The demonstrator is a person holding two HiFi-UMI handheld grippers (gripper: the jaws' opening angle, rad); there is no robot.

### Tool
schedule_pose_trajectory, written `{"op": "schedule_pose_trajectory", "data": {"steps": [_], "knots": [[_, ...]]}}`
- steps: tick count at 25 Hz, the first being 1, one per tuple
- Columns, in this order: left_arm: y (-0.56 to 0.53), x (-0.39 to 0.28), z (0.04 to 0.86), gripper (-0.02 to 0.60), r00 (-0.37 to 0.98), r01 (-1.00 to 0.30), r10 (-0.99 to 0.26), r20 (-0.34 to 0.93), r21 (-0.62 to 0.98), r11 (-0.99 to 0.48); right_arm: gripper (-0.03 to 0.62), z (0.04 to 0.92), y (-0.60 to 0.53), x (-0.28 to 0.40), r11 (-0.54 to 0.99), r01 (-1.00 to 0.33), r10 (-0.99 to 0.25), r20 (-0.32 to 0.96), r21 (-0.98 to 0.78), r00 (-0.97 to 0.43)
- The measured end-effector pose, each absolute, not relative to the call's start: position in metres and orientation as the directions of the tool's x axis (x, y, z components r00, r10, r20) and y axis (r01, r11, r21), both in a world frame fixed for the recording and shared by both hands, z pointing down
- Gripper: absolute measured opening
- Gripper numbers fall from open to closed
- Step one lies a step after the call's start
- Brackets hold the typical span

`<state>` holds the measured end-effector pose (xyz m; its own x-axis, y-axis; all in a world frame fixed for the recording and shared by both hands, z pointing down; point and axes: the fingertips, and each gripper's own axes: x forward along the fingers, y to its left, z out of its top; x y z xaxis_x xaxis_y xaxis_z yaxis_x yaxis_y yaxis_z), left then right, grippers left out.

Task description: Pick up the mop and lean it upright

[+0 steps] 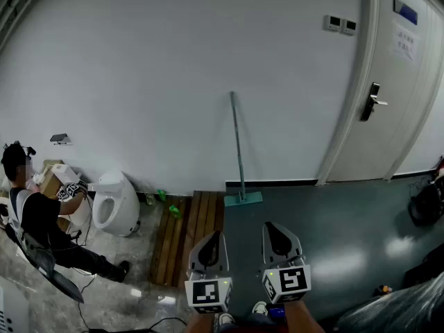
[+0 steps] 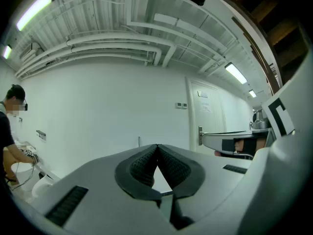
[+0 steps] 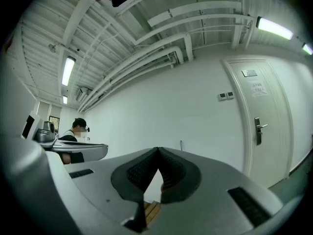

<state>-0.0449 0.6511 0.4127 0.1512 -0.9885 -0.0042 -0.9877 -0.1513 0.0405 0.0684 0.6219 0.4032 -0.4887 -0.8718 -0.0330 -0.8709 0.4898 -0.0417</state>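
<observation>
In the head view, I am seeing the mop (image 1: 238, 148) standing upright against the white wall (image 1: 173, 68), its handle tilting a little and its teal flat head resting on the dark floor (image 1: 333, 234) at the foot of the wall. The left gripper (image 1: 214, 235) and the right gripper (image 1: 272, 226) are pointing level toward it from the bottom edge, side by side and well apart from the mop. A wooden slatted platform (image 1: 186, 234) is lying just left of the mop head, with a white urinal (image 1: 114, 203) beyond it and a person (image 1: 38, 217) crouching at the far left. A white door (image 1: 399, 82) is sitting to the right of the mop.

In the left gripper view, I am looking along tongs that are pressed together, the dark pads meeting at their tips (image 2: 157, 146) with nothing between them. The top of the mop handle (image 2: 139, 141) is showing just over the left jaw, against the wall. The door (image 2: 208, 116) is standing to its right, and the person (image 2: 10, 126) is bending at the left edge.

In the right gripper view, I am watching that pair of tongs also sitting pressed together at the tips (image 3: 157, 149), pinching nothing. The mop handle (image 3: 181, 145) is poking up just right of the tips, far off by the wall. The door (image 3: 257, 121) is filling the right side, and the person (image 3: 78, 129) is showing at the left.
</observation>
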Motion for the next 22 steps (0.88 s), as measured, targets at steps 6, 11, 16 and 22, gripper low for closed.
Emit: {"op": "schedule_pose_trajectory", "data": {"steps": [6, 11, 16, 22], "knots": [[0.648, -0.027, 0.405, 0.014, 0.158, -0.987, -0.987, -0.019, 0.028, -0.158, 0.017, 0.400, 0.620, 0.085, 0.486, -0.873, -0.874, -0.035, -0.045, -0.484], [0.641, -0.010, 0.407, 0.014, 0.161, -0.987, -0.987, -0.014, 0.017, -0.161, 0.017, 0.401, 0.615, 0.101, 0.489, -0.871, -0.872, -0.042, -0.054, -0.487], [0.632, 0.013, 0.412, 0.014, 0.154, -0.988, -0.988, -0.011, 0.014, -0.154, 0.018, 0.407, 0.606, 0.126, 0.490, -0.868, -0.872, -0.040, -0.081, -0.489], [0.620, 0.033, 0.418, 0.014, 0.128, -0.991, -0.992, 0.000, -0.030, -0.128, 0.018, 0.412, 0.589, 0.154, 0.491, -0.866, -0.871, -0.038, -0.095, -0.489]]}}
